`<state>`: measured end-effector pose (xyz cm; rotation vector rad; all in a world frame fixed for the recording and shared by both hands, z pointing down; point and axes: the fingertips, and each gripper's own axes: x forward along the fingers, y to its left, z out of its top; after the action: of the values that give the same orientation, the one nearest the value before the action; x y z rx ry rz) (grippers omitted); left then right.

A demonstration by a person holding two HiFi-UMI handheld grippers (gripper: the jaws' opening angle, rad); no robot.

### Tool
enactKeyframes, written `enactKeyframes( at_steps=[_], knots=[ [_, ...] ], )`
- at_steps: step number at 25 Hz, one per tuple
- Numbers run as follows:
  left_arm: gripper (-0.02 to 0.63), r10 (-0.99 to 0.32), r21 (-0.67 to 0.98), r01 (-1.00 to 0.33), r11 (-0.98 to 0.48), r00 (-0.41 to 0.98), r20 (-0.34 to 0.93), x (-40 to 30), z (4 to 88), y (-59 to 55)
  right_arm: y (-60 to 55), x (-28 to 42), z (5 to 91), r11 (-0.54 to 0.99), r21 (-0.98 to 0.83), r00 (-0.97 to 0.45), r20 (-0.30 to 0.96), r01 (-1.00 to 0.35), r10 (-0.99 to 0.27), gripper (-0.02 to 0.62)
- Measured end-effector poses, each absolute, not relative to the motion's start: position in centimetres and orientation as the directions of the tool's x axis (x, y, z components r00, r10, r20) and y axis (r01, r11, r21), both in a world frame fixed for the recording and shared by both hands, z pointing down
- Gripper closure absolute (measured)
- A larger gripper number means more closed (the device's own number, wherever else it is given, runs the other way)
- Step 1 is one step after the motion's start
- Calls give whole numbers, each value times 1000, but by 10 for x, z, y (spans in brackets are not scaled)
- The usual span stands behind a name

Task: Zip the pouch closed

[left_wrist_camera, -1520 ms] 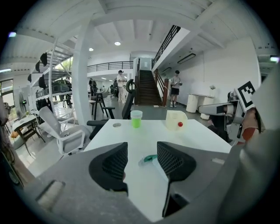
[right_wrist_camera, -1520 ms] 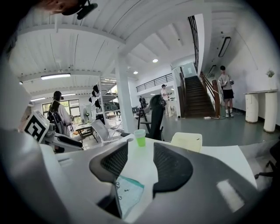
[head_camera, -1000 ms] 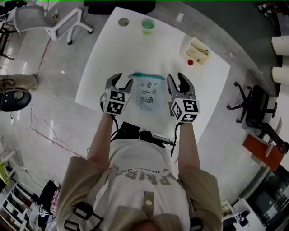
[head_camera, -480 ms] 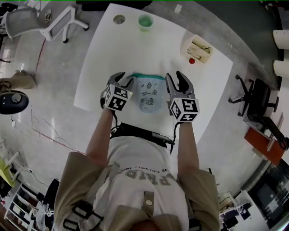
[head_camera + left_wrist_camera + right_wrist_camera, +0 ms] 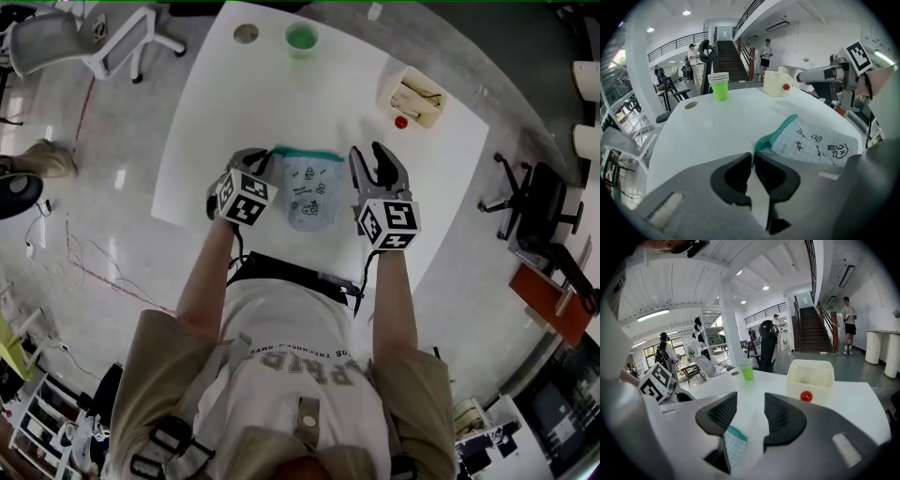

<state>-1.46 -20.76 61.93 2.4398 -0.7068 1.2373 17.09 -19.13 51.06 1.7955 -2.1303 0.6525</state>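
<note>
On the round-cornered white table (image 5: 211,112), the pale checked fabric pouch with little doodles and a teal zip band (image 5: 312,190) lies flat between the two claws. The left gripper (image 5: 752,157) has just been closing and now pinches a thin whitish tab at the pouch's teal end, jaws almost together. The right gripper (image 5: 750,399) hangs wide and empty just beside the other end. That hold looks slight to me. A pull along the zip could slip the tab free, or drag the unpinned pouch across the table.
</note>
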Motion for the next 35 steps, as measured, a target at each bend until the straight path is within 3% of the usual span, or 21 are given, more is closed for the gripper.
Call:
enactKeyframes(
  at_steps=[8,15,25,35],
  knots=[
    [577,-293,-1,-504,-863,500,815,-14,616,-206,-209,164,516,243,-136,-279,480,-960,-832,414],
    [578,-318,-34,-490,-871,510,799,-13,603,-205,-232,131,515,478,-51,-437,499,-877,-748,414],
    [580,-325,-91,-409,-908,549,770,-10,585,-200,-241,60,533,830,26,-661,592,-557,-462,416],
    [580,-296,-131,-309,-942,576,762,-6,578,-200,-222,32,573,981,82,-635,752,-174,-175,445]
  ],
)
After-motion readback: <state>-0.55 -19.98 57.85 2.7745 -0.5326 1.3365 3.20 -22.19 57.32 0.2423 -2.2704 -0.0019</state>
